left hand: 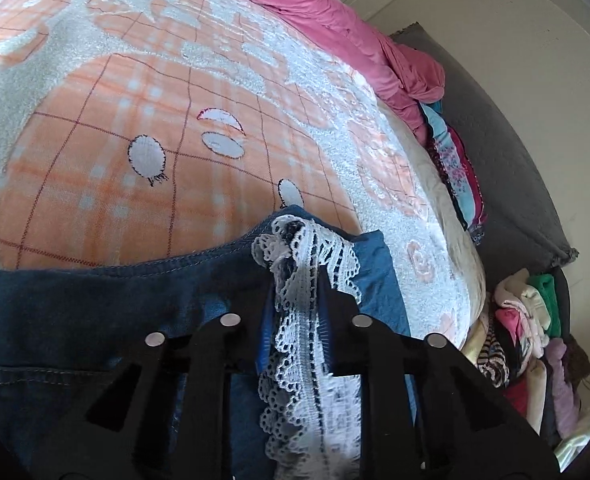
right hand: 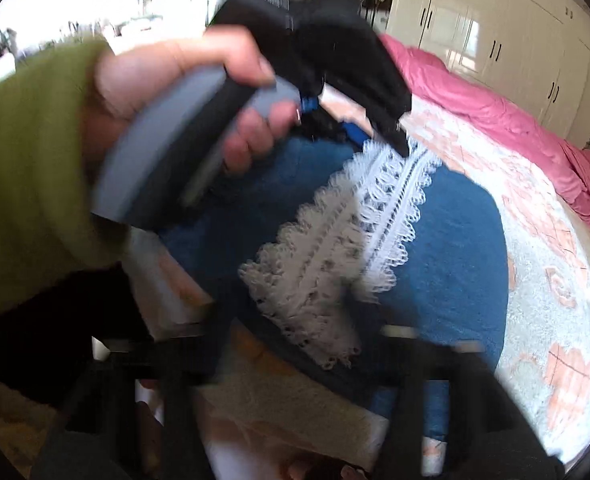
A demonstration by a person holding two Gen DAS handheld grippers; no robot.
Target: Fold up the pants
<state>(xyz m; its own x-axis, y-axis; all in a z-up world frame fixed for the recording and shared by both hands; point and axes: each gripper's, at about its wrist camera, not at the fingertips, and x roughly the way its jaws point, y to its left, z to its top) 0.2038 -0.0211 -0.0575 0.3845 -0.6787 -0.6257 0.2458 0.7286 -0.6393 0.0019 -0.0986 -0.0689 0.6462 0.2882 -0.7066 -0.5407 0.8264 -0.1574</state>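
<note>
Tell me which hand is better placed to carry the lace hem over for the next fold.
Left, probably: the left gripper already pinches the lace trim of the jeans.

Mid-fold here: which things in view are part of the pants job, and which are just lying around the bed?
Part of the job:
- denim pants
- their white lace trim, clamped in the left gripper
- right gripper, blurred, low over the denim

Just lying about:
- orange checked blanket underneath
- pink duvet
- clothes pile beside the bed
- white wardrobe
</note>
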